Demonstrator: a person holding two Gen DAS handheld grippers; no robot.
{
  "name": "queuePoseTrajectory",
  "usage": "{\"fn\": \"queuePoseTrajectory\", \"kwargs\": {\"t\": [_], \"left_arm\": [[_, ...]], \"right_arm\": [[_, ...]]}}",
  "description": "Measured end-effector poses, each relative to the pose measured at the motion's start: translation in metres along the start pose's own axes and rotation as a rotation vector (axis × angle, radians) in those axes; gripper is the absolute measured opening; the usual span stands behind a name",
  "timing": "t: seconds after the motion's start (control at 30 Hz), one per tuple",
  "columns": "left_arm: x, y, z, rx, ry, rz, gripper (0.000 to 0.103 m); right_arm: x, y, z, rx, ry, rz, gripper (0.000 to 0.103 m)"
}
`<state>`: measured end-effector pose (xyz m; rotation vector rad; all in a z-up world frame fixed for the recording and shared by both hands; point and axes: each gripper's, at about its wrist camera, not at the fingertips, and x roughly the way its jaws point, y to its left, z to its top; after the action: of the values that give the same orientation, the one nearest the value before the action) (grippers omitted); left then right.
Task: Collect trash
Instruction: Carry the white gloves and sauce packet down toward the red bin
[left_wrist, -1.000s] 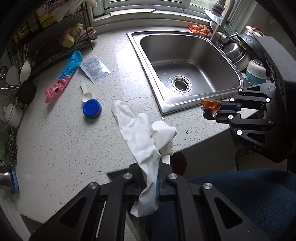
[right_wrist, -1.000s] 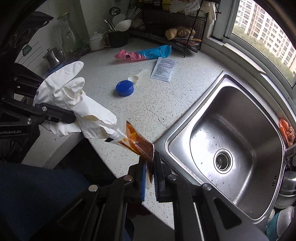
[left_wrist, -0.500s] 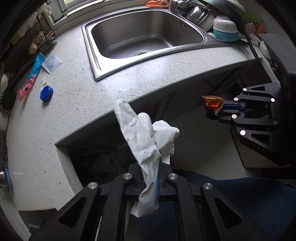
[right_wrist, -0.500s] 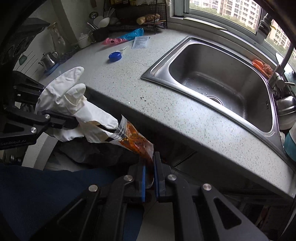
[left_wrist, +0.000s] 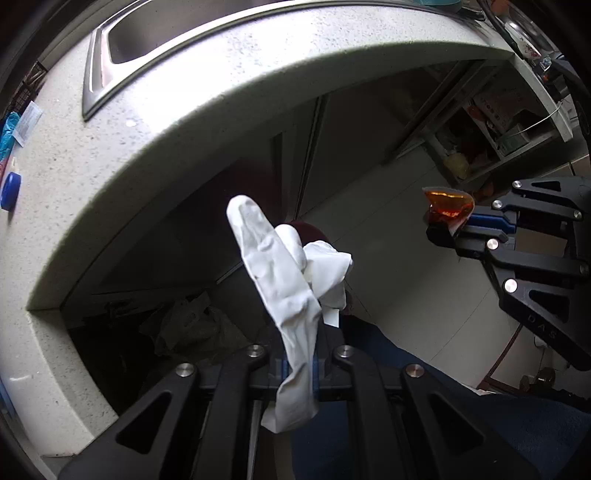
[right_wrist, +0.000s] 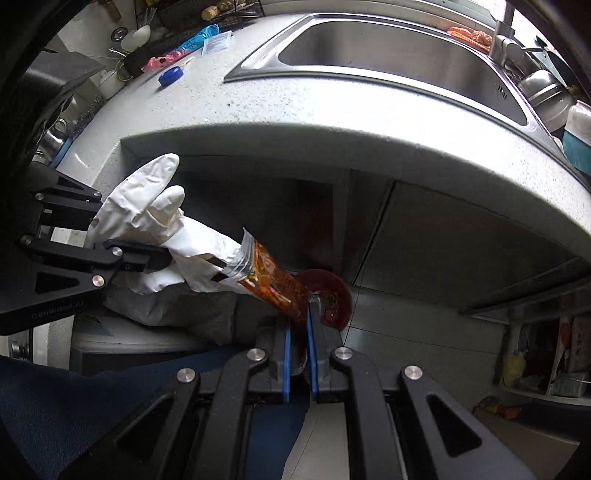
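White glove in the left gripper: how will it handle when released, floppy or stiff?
Probably floppy: the white glove creases and folds where the left gripper pinches it. Likely light too, since its loose fingers stand up unsupported. Thin and limp, it may cling or drape rather than drop cleanly.

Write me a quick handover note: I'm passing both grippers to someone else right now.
Left hand-held gripper: shut on a crumpled white rubber glove.
Right hand-held gripper: shut on a clear plastic sachet of orange-red sauce.
Both are off the speckled grey countertop, in front of the cabinets below it.
Done: two pieces picked up.
Left: drop both in a bin; I cannot tell where one is. On the counter remain a blue round cap, a white paper packet and a blue-and-pink plastic wrapper.
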<state>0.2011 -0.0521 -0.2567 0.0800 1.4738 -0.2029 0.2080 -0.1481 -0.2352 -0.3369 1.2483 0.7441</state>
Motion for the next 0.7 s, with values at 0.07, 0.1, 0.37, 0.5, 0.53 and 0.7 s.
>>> {"fn": "queuePoseTrajectory", "kwargs": {"t": [0.07,0.1,0.37,0.5,0.53,0.7], "left_arm": [[0.023,-0.004,0.002,-0.009,-0.005,-0.002,0.007],[0.035,-0.004,0.004,-0.011,-0.004,0.007,0.007],[0.113,-0.011,0.016,-0.063,0.018,-0.009,0.007],[0.146,-0.006,0.022,-0.078,0.033,-0.021,0.007],[0.152,-0.007,0.024,-0.078,0.030,-0.020,0.007],[0.173,-0.010,0.032,-0.076,0.025,-0.028,0.008]], "right_arm": [[0.017,-0.005,-0.008,0.015,0.008,0.001,0.007],[0.025,-0.008,-0.011,0.018,0.008,0.000,0.007],[0.098,-0.039,-0.034,0.086,0.027,-0.015,0.007],[0.128,-0.057,-0.045,0.115,0.028,-0.023,0.007],[0.136,-0.057,-0.044,0.118,0.031,-0.027,0.007],[0.158,-0.064,-0.045,0.129,0.036,-0.051,0.007]]}}
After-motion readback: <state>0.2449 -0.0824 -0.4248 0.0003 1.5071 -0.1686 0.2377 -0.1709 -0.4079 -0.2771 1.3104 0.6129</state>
